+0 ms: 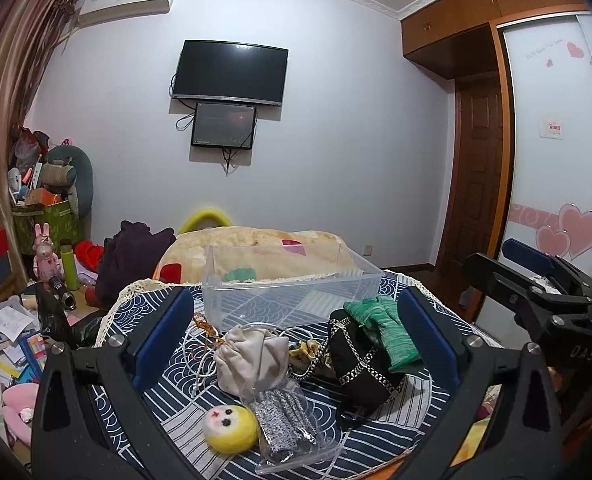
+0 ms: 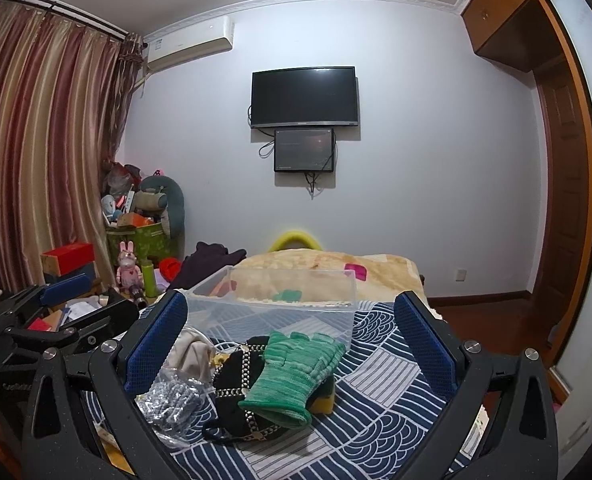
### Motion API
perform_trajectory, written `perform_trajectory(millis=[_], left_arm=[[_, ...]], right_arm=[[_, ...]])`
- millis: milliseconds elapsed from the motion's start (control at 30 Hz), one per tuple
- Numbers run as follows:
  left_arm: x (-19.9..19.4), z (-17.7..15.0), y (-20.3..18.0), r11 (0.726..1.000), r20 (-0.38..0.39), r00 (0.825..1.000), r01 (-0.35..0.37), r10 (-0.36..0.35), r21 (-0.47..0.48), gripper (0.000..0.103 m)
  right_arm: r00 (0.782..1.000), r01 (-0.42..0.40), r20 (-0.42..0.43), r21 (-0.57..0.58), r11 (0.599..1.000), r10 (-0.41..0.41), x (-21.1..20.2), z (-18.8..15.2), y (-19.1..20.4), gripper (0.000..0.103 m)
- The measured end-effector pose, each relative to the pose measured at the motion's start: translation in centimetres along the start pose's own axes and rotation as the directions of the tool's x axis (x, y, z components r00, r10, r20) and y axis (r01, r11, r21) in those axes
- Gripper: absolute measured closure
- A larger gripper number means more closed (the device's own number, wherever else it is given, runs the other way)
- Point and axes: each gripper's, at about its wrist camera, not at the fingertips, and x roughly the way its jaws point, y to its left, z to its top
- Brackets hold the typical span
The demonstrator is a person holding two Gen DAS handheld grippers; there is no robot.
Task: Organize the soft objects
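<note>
We hold the left gripper (image 1: 296, 334) spread wide and empty, low in the frame, above a beige pouch (image 1: 250, 362), a yellow-haired doll head (image 1: 229, 427) and a bagged grey knit (image 1: 282, 420). The right gripper (image 2: 290, 344) is likewise wide and empty. Between its pads, at lower centre, a green knit glove (image 2: 294, 376) lies over a black chain-trimmed bag (image 2: 236, 392). Beyond stands a clear plastic bin (image 2: 272, 304).

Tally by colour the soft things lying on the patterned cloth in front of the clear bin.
Green: 1, glove
Black: 1, pouch
Beige: 1, cloth bag
Yellow: 1, doll head
Grey: 1, bagged knit
Total: 5; clear bin holds none.
</note>
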Motion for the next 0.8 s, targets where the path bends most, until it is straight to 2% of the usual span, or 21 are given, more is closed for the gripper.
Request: perform_trajectory(millis=[200,400,467,533,800], left_arm=[[0.3,-0.3,0.3,1.000,-0.009,1.000,0.010,-0.010,-0.004,0.000],[0.8,-0.7,0.9,1.000,-0.022,1.000,-0.011,0.011,-0.016,0.000],[0.9,-0.8,1.2,1.000,-0.029,1.000,-0.012,0.012,-0.026,0.004],[1.3,-0.9,1.5,0.999,-0.048,0.999,-0.014,0.012,-0.037,0.020],[3.5,-2.0,3.1,0.998,-0.157,0.987,-0.028,0.017,-0.064,0.036]], right_arm=[[1.000,-0.030,0.001,0.005,1.000,0.030,0.1,-0.1,0.0,0.000],[0.999,-0.032,-0.013,0.018,0.999,0.032,0.6,-0.4,-0.2,0.001],[0.999,-0.035,-0.033,0.030,0.999,0.036,1.1,-0.7,-0.4,0.006],[0.998,-0.036,-0.056,0.042,0.998,0.038,1.6,-0.8,-0.7,0.011],[0.990,-0.051,-0.128,0.089,0.995,0.062,2.7,-1.7,-1.6,0.027]])
